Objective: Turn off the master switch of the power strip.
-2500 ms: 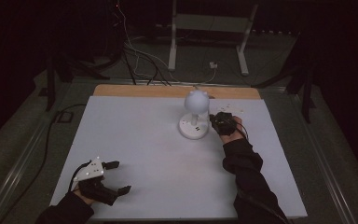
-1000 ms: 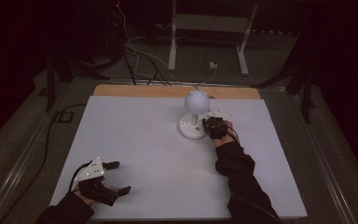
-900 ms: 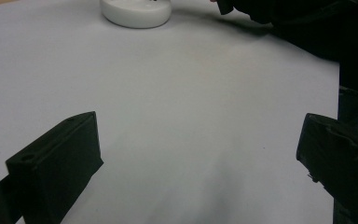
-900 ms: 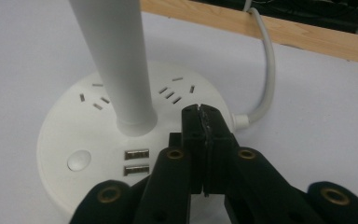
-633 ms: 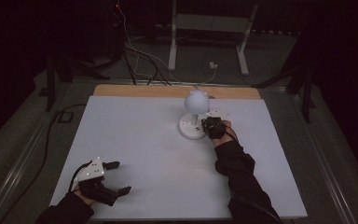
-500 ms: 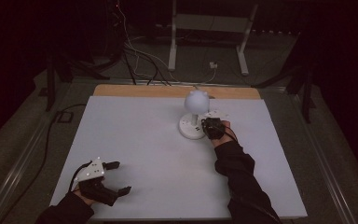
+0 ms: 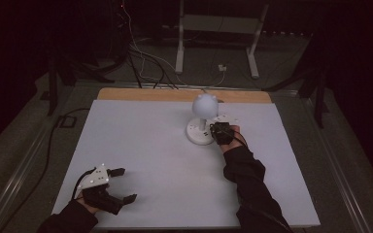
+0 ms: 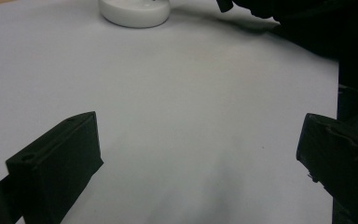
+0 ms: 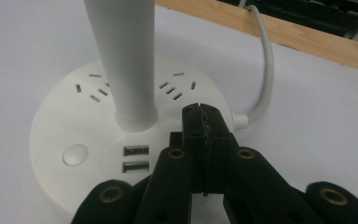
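Lamp (image 7: 203, 121): our white desk lamp stands on the table (image 7: 141, 145) at about 1 o'clock from its middle, round base flat, globe head on top.
Base (image 9: 93, 135): it carries sockets, two USB ports and a round button (image 9: 75, 154) at its 8 o'clock.
Right gripper (image 9: 202, 122): jaws pressed together with nothing between them, tips over the base rim beside the stem (image 9: 123, 56).
Change: against the oldest high view, our right hand (image 7: 226, 133) has come in from the lamp's 3 o'clock side to its base; over the last second nothing has shifted.
Meaning: we judge the closed tips are set as a poker for the button, which lies left of them, not yet pressed.
Left gripper (image 7: 111, 187): jaws spread and empty, resting at the table's 7 o'clock, well apart from the lamp.
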The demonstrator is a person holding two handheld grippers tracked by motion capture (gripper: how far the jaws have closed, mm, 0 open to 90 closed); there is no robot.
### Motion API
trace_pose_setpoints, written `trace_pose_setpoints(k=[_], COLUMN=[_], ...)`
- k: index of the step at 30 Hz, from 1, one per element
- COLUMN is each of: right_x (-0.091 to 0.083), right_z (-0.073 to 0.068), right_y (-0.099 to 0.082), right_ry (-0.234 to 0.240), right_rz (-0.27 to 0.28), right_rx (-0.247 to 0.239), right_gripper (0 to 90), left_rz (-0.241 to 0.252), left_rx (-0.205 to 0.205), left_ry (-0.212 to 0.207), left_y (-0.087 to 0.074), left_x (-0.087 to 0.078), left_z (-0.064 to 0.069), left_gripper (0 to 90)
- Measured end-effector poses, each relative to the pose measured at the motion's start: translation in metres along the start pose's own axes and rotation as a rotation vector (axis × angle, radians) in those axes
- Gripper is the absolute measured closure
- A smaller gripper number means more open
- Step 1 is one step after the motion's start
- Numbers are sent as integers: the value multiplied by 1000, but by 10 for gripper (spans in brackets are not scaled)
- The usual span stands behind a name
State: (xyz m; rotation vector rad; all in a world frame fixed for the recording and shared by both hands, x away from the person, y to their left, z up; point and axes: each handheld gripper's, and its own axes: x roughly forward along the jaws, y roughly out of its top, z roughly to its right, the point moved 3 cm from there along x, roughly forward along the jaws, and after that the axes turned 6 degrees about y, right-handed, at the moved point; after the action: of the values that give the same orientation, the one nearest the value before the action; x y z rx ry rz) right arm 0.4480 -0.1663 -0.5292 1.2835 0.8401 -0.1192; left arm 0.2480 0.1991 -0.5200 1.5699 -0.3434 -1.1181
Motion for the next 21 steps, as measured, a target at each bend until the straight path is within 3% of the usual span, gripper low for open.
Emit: trace_pose_setpoints(k=[5,21], right_x=[1,1], right_z=[0,-5], right_y=[1,-1], right_ry=[0,-39], right_rz=[-21,2], right_rx=[1,-15], right_gripper=[900,900], left_rz=[3,3], left_rx=[-4,-7], left_ry=[-2,-3], left_y=[0,0], left_x=[0,0], left_z=[0,-1], left_gripper=[3,4])
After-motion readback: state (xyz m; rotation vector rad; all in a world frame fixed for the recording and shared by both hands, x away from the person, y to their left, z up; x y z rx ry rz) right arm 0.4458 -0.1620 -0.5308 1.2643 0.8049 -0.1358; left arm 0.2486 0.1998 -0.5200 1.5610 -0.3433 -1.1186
